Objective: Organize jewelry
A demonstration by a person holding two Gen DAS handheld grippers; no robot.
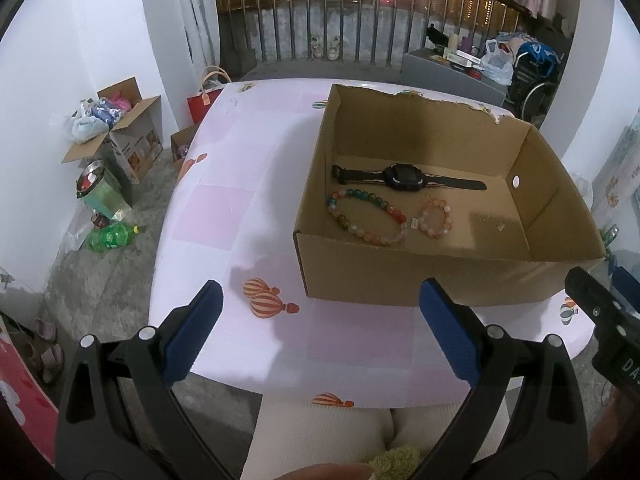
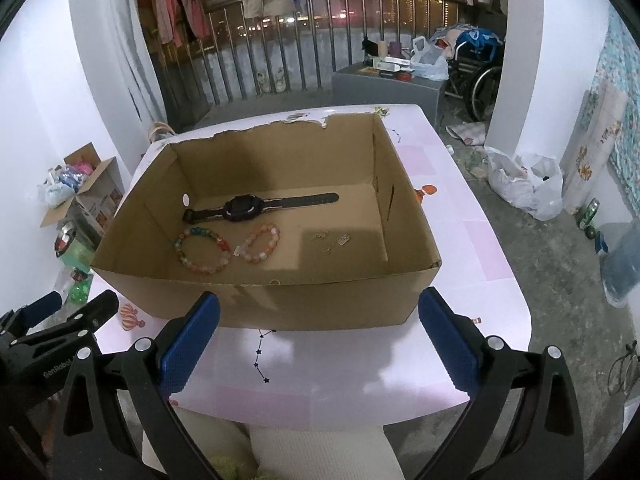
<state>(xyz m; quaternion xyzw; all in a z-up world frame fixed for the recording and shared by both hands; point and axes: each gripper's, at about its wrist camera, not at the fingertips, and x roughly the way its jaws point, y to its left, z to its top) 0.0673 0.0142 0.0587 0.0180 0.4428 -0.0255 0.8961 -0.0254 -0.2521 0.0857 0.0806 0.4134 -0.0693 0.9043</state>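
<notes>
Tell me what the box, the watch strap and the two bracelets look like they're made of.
Box: plain brown cardboard, matte, torn back edge. Watch strap: dull black, probably rubber or silicone. Larger bracelet and smaller bracelet: glossy, translucent round beads, stone or glass; can't tell which.

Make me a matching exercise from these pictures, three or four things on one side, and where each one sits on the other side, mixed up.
Things:
1. watch
2. large bead bracelet
3. small pink bracelet
4. left gripper

Places:
A. outside the box, open above the tablecloth
B. stretched flat, nearest the box's back wall
C. in the box, between the other bracelet and the small metal pieces
D. in the box, near its left wall, in front of the watch

Pairs: 1-B, 2-D, 3-C, 4-A
</notes>
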